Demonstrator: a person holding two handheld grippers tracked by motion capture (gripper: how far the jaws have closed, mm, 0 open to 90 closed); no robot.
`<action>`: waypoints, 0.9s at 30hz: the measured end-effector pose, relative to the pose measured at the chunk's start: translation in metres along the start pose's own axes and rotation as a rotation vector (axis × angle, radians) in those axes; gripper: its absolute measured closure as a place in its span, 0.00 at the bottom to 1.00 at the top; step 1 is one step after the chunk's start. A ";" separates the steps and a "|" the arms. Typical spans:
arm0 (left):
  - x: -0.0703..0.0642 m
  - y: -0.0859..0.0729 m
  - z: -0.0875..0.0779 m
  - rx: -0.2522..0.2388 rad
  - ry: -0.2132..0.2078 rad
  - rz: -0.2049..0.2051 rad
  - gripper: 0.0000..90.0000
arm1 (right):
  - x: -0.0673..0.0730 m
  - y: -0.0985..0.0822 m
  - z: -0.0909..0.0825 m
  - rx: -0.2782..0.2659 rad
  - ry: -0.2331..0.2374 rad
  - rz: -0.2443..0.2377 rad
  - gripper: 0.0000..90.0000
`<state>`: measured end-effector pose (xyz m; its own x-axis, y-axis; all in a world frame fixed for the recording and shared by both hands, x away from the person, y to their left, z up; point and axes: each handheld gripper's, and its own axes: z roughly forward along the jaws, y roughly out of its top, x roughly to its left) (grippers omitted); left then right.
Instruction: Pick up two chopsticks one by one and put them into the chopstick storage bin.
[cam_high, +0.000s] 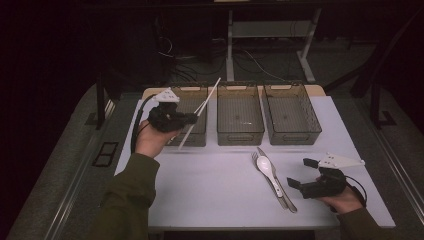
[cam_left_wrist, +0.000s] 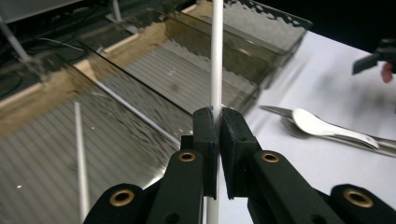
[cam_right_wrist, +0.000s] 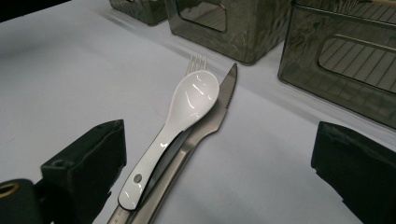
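White table, chopstick clamped between jaws

Lab-like test room: white table, dark floor, loose cables, metal desk legs behind.

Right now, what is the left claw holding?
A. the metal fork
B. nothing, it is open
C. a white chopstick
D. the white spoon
C. The left claw is shut on a white chopstick, held above the leftmost bin; the white spoon, the fork and the knife lie together on the table in front of the open right claw.
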<state>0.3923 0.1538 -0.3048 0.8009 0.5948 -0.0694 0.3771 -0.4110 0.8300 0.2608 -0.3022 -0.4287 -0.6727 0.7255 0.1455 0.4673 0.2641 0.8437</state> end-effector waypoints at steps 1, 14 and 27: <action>0.004 0.004 -0.001 -0.003 0.003 -0.001 0.94 | 0.000 0.000 0.000 0.000 0.000 0.001 0.04; 0.054 0.015 0.007 0.015 0.119 -0.030 0.94 | 0.000 0.000 0.000 -0.001 0.003 -0.002 0.04; 0.080 -0.023 0.028 0.103 0.190 -0.084 0.94 | -0.001 0.000 0.000 -0.003 0.005 -0.002 0.04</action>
<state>0.4606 0.1910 -0.3448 0.6661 0.7455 -0.0225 0.4924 -0.4169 0.7640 0.2612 -0.3030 -0.4290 -0.6765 0.7217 0.1469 0.4644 0.2632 0.8456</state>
